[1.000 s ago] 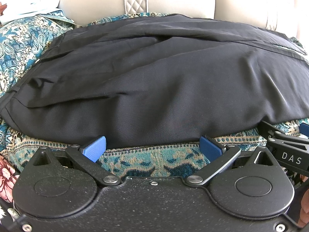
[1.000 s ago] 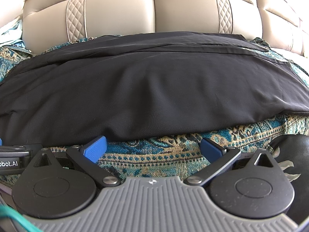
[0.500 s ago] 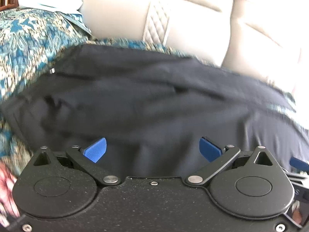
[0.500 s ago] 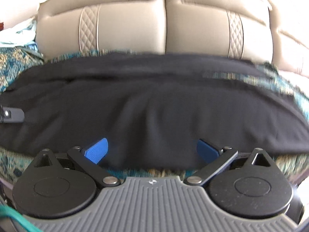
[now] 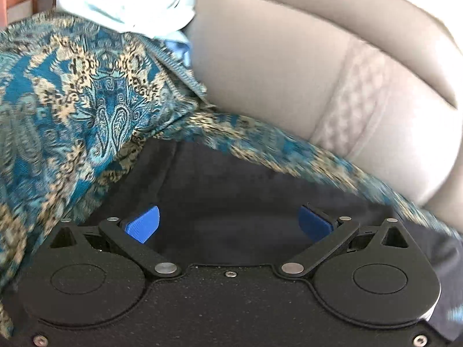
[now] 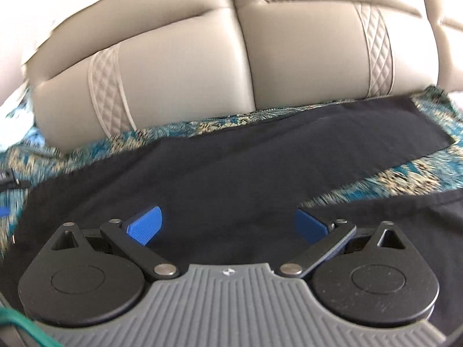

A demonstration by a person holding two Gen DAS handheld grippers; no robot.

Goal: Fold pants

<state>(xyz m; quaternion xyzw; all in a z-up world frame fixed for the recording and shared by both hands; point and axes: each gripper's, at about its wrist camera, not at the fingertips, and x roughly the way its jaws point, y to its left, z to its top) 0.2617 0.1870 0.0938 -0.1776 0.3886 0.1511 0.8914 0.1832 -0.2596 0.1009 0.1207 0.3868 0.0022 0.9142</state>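
Black pants [image 6: 260,173] lie spread across a teal and gold patterned throw on a sofa seat. In the right wrist view one leg runs up to the right toward its hem [image 6: 405,127]. My right gripper [image 6: 228,225] hovers over the black cloth, open, blue pads wide apart with nothing between them. In the left wrist view the pants [image 5: 231,196] fill only the lower middle, near their left end. My left gripper [image 5: 228,222] is also open above the cloth, holding nothing. Both views are blurred by motion.
The patterned throw [image 5: 72,101] bunches up at the left of the left wrist view. A pale blue garment [image 5: 124,3] lies behind it. The beige leather sofa back [image 6: 188,72] rises just beyond the pants.
Both grippers have moved forward from the near edge to above the pants, toward the sofa back. The left one has swung left. Both stayed open.
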